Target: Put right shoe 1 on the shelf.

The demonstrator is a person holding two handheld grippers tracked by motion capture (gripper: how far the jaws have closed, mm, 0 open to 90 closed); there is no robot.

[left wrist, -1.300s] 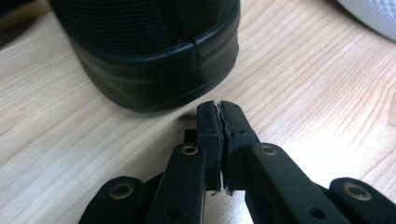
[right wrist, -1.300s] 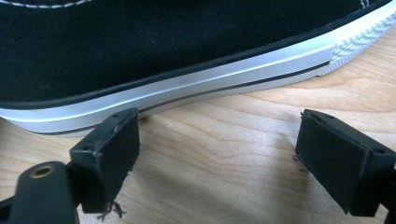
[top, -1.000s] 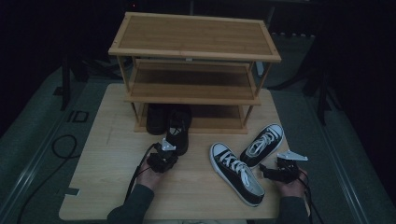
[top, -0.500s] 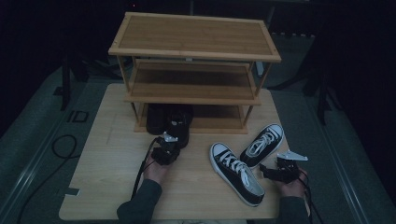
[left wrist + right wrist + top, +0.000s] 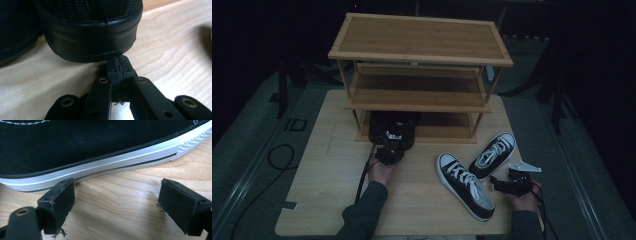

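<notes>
High view: three-tier wooden shoe rack (image 5: 422, 55) stands at the 12 o'clock side of the pale wood surface (image 5: 322, 200). A pair of black shoes (image 5: 393, 131) sits at the left of the rack's bottom tier, heels toward the person and projecting past the front edge.

Left tool (image 5: 388, 150) is held at the heels of the black shoes, at 6 o'clock from them. Left gripper view: the left tool's (image 5: 117, 67) jaws are pressed together with nothing between them; their tips sit just under the rounded heel of one black shoe (image 5: 90, 32), either touching it or a hair apart, cannot tell which. Heel is a smooth black rubber band with a vertical seam, dark woven fabric above. The second black shoe (image 5: 17, 30) lies just beside it at 9 o'clock.

Two black canvas sneakers with white laces, white toe caps and white soles lie on the surface at 4 o'clock from the rack. Near sneaker (image 5: 464, 185) points toward 11 o'clock; far sneaker (image 5: 493, 155) points toward 1 o'clock.

Right tool (image 5: 497, 186) rests at 3 o'clock of the near sneaker. Right gripper view: the right tool's (image 5: 117, 202) jaws stand wide apart, empty, low on the surface; the near sneaker's (image 5: 100, 150) white sole stripe with a thin black line runs just beyond the tips.
</notes>
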